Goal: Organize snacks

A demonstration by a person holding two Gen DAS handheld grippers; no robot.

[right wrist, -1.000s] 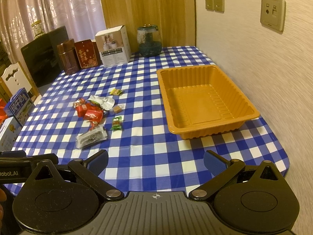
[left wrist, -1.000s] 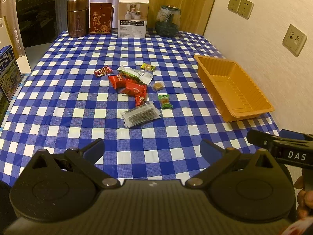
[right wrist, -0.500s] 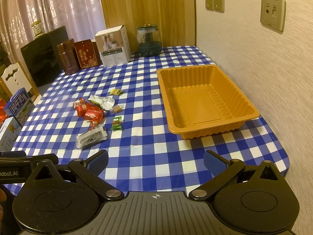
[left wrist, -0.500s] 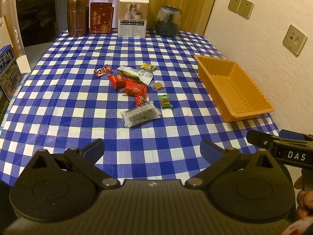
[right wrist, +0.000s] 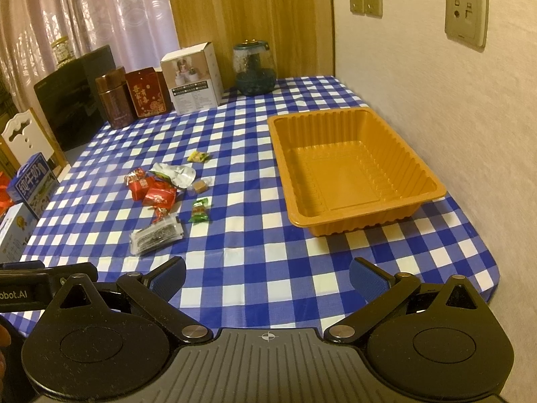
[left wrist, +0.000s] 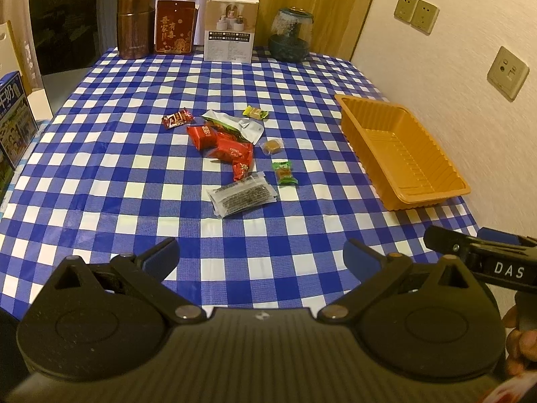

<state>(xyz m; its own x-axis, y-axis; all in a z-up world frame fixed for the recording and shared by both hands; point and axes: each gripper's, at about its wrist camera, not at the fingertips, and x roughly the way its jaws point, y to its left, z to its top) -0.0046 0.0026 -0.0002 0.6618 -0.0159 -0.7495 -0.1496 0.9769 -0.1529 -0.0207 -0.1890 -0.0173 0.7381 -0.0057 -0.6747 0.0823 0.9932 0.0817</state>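
Left hand-held gripper (left wrist: 260, 252): spread, empty.
Right hand-held gripper (right wrist: 266, 273): spread, empty.
Snacks (left wrist: 240, 154): ahead; you pinch one cleanly.
Tray (right wrist: 355, 171): ahead-right, empty.

Your left gripper (left wrist: 261, 252): body cut by the bottom edge of its own view; your hand (left wrist: 518, 346) shows only as a sliver at the right edge.
Your right gripper (right wrist: 267, 270): likewise cropped below.
Blue milk carton (left wrist: 11, 117): cut by the left edge, print partly legible.
Clear sesame-bar packet (left wrist: 242, 194): label too small to read.
White box (right wrist: 13, 231): cropped at the left edge.
Worktop (left wrist: 100, 174): near edge hidden behind your gripper.
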